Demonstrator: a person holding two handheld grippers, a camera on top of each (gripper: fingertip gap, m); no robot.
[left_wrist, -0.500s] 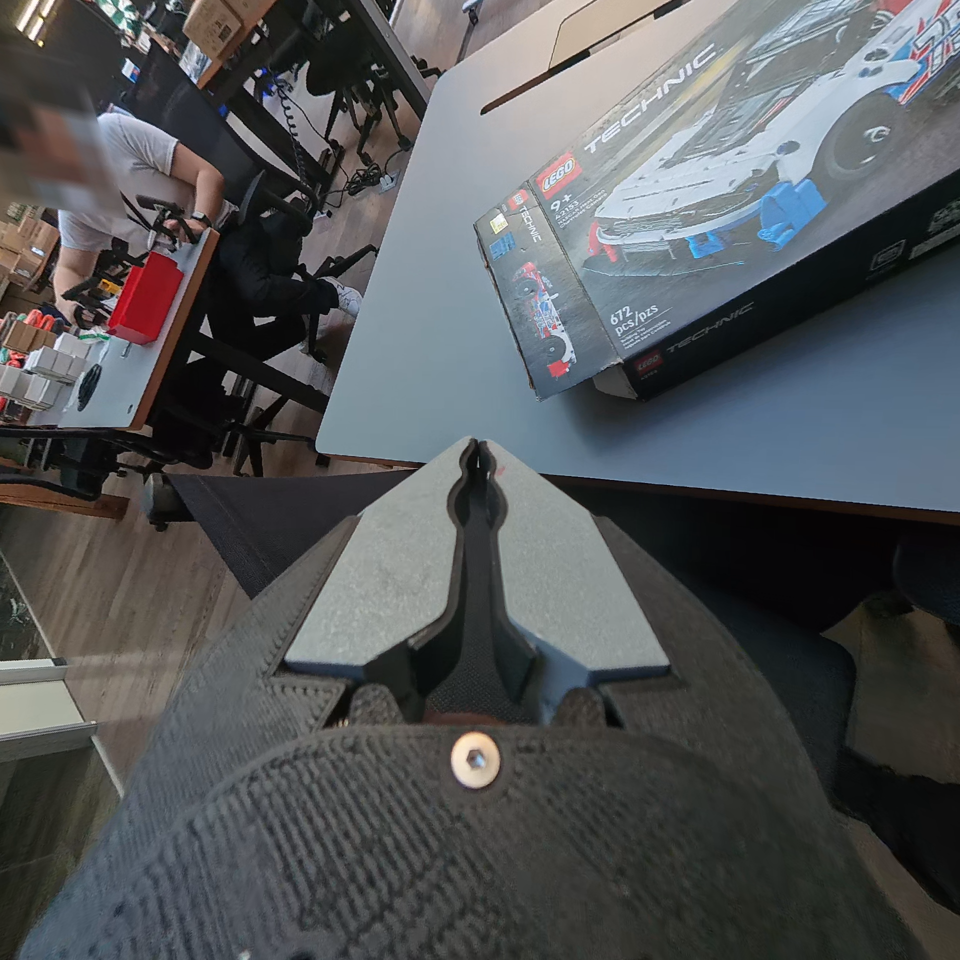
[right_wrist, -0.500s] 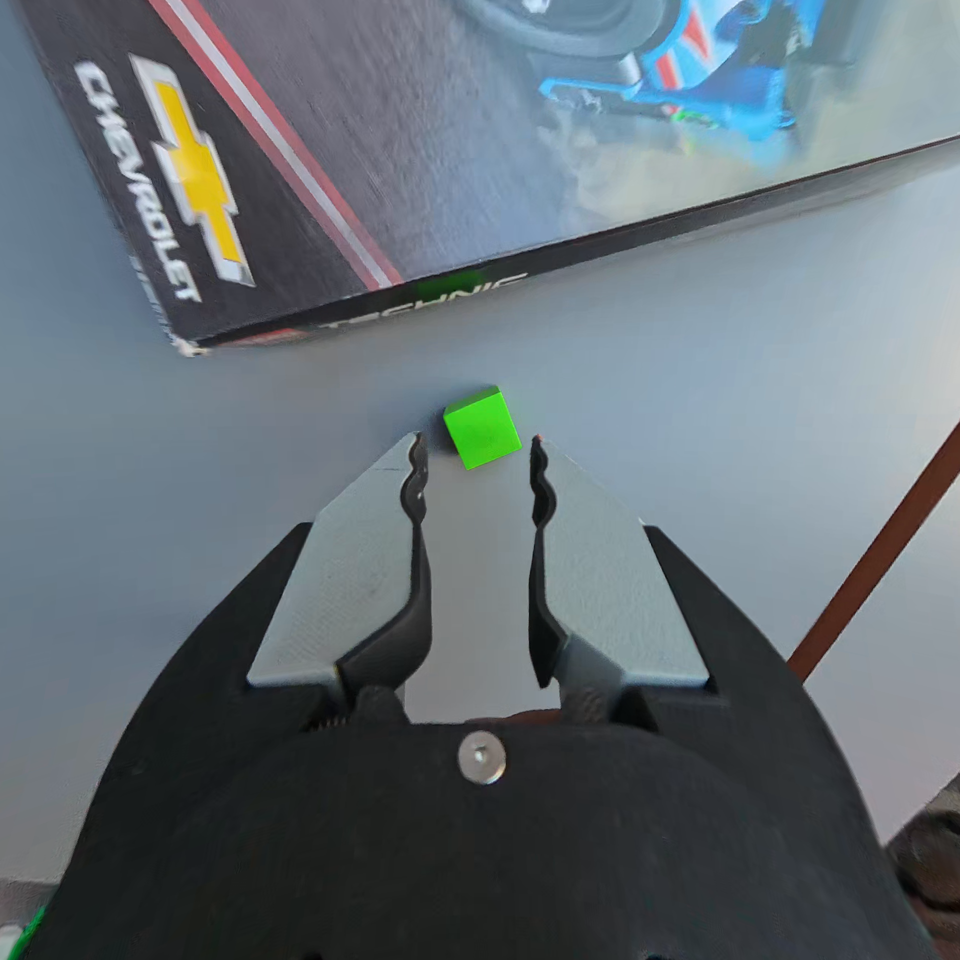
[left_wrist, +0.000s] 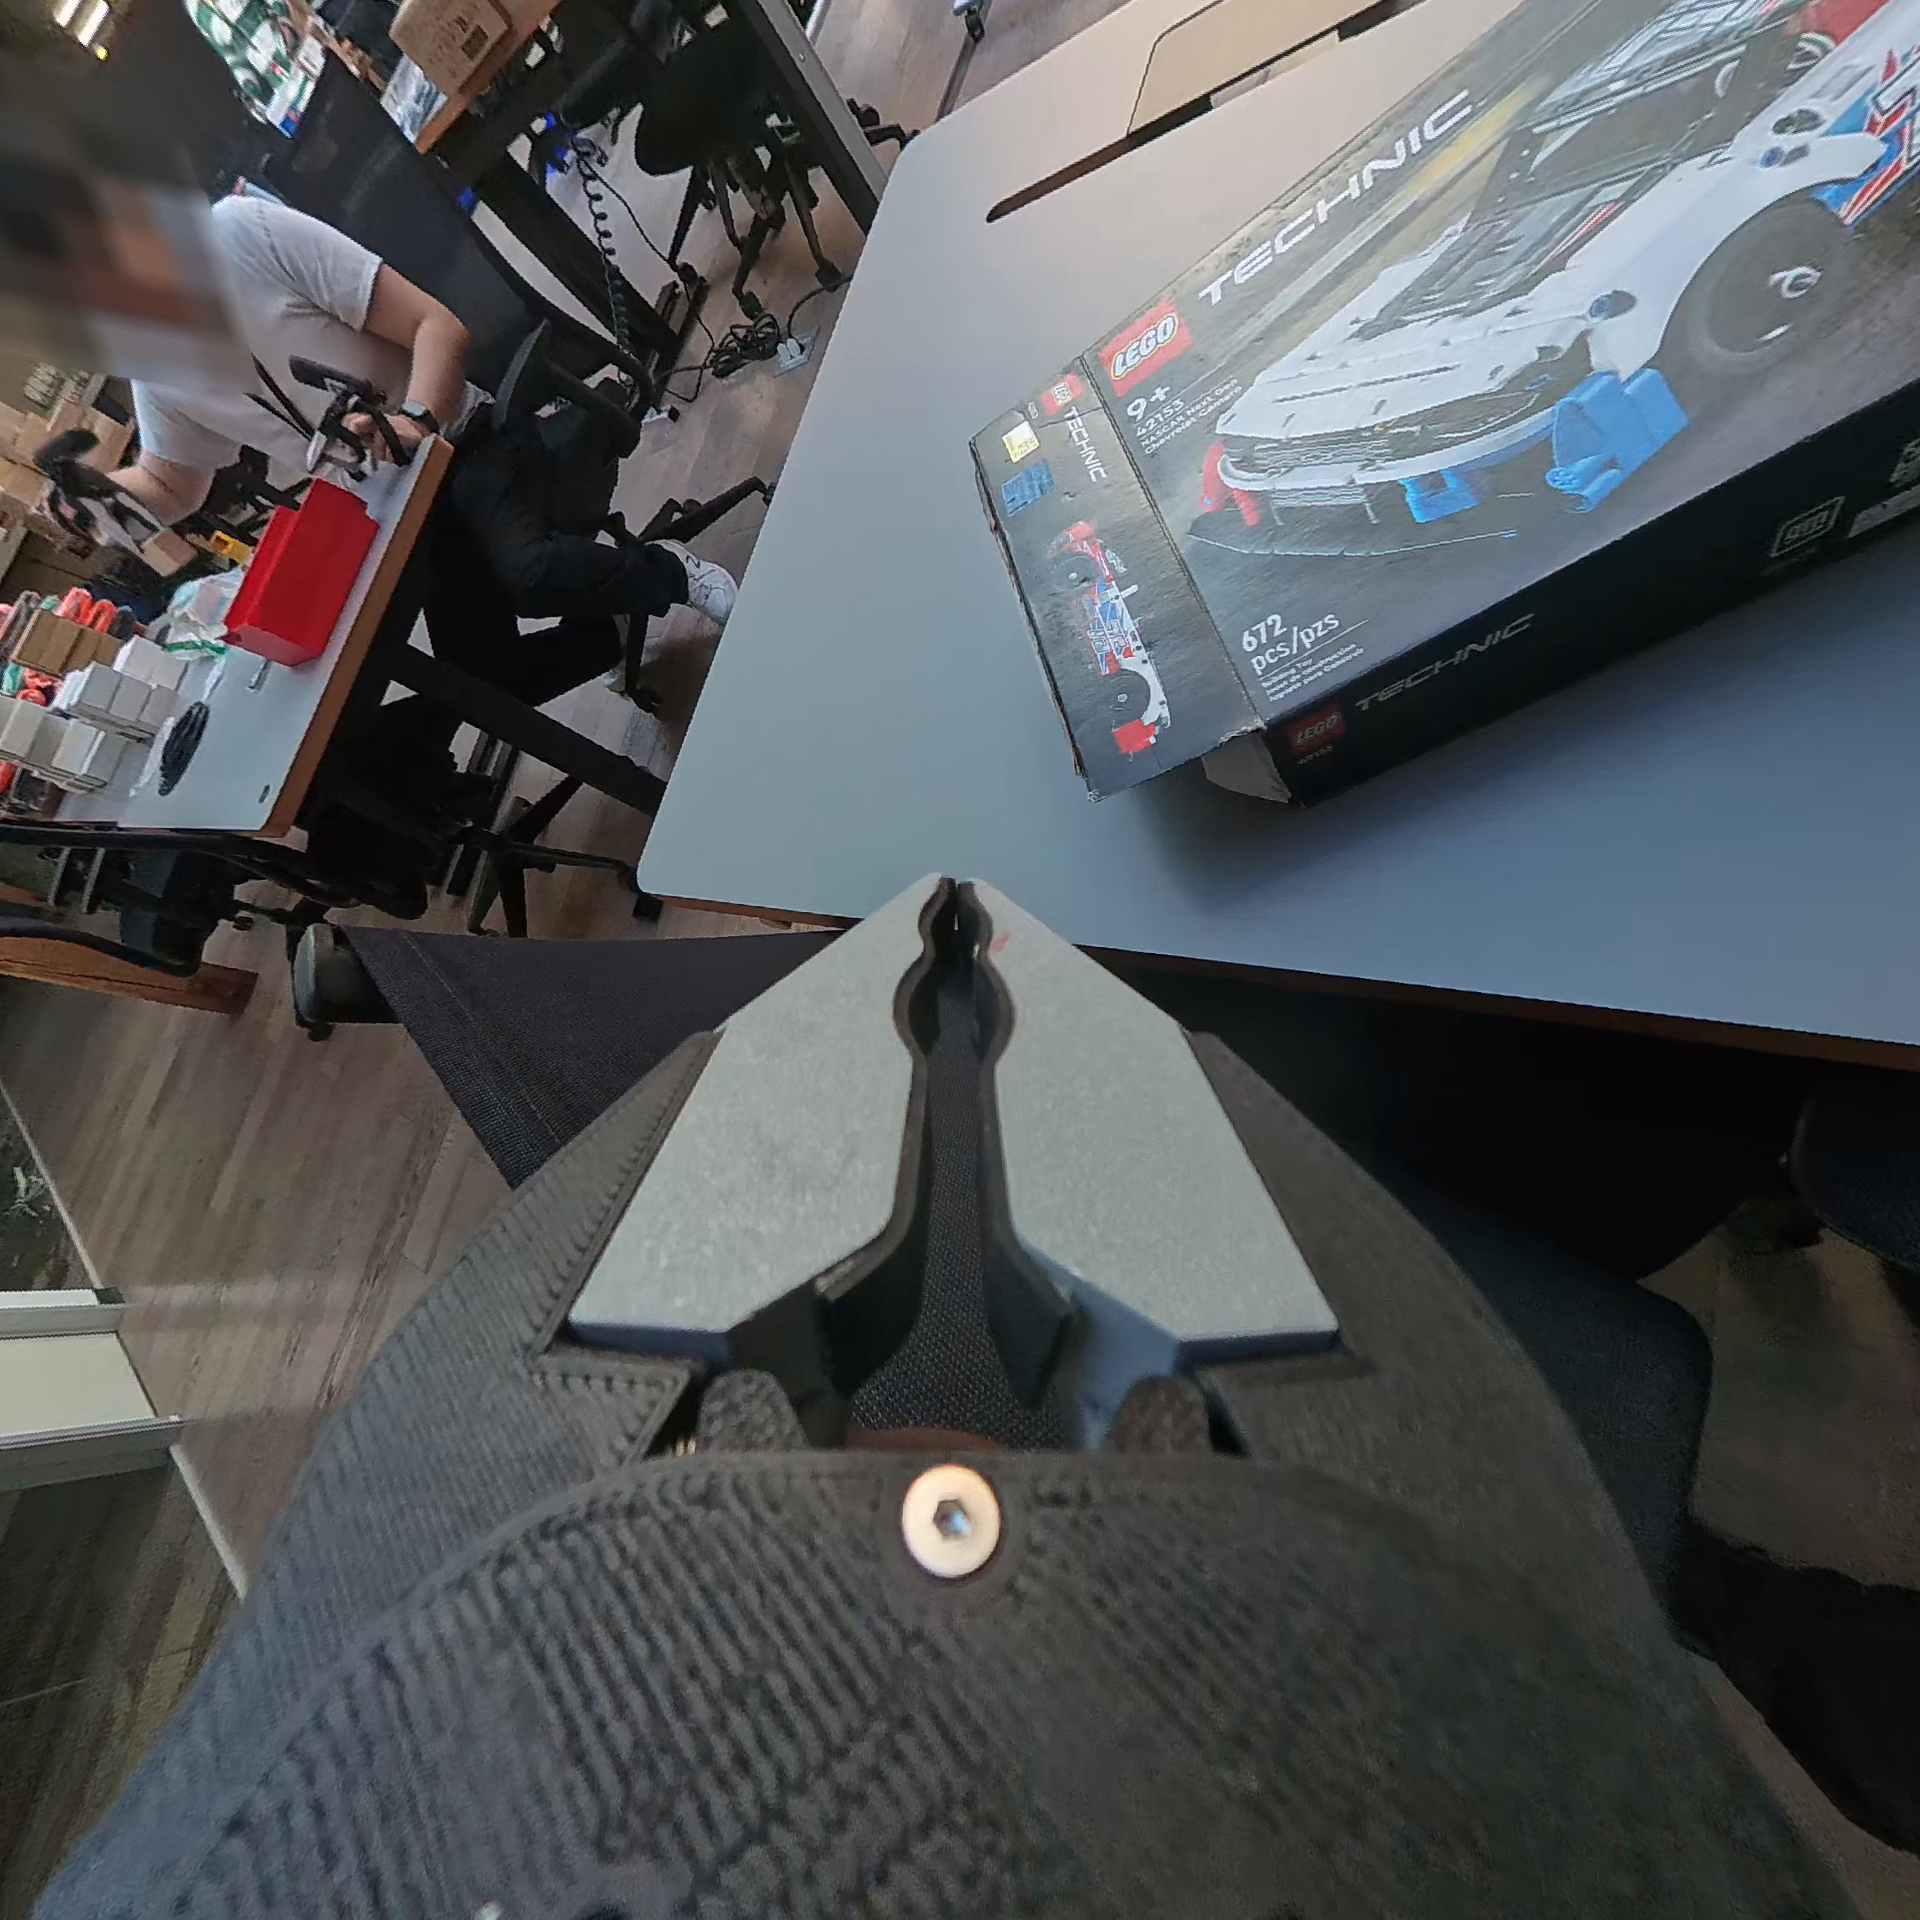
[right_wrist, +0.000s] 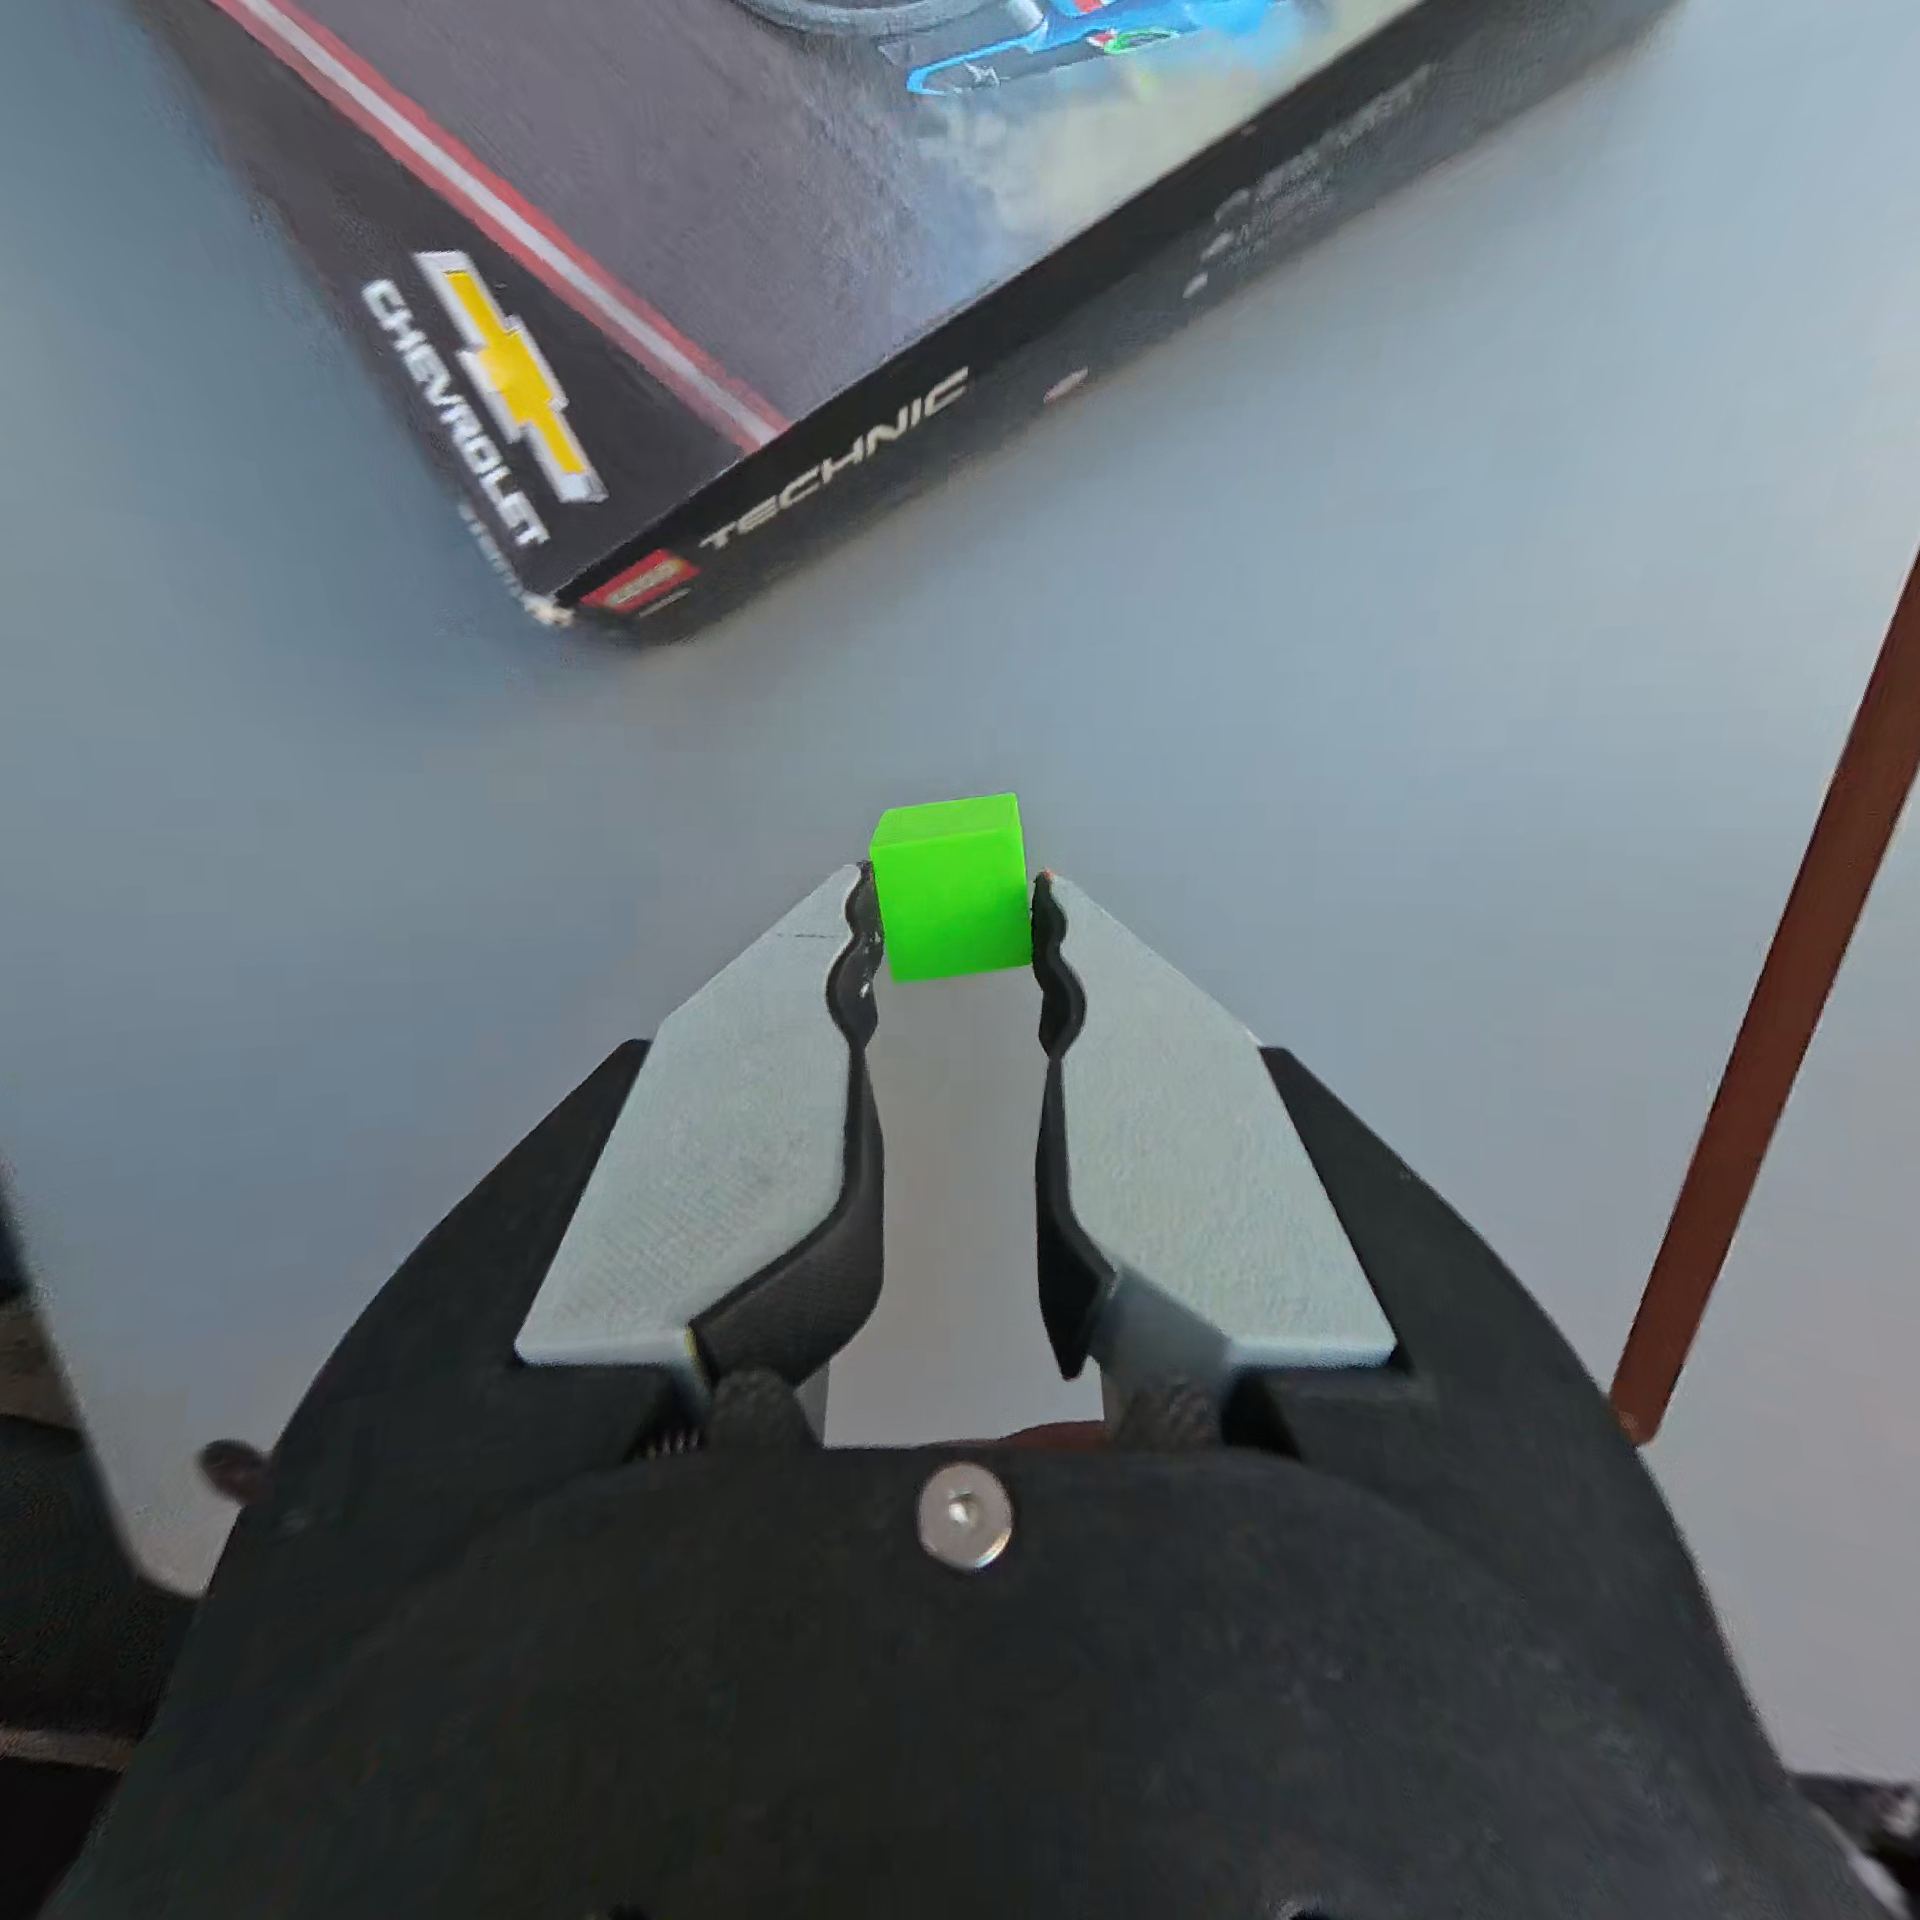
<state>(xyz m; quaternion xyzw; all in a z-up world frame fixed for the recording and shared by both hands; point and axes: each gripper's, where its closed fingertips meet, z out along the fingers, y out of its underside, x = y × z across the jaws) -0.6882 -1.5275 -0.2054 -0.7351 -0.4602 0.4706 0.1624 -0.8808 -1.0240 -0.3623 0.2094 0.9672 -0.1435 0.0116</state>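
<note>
Right gripper (right_wrist: 954, 904) clamps a green cube (right_wrist: 951, 891) between its fingertips, both pads pressed on its sides, above the grey table (right_wrist: 1351, 675) and near a corner of the toy box (right_wrist: 644, 208). Left gripper (left_wrist: 956, 899) is closed on nothing, off the table edge, over a dark chair (left_wrist: 582, 1029).

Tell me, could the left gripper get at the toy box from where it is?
Probably yes. The left gripper, shut and holding nothing, hangs just off the table edge, and bare tabletop lies between it and the box. Nothing blocks the way.
</note>
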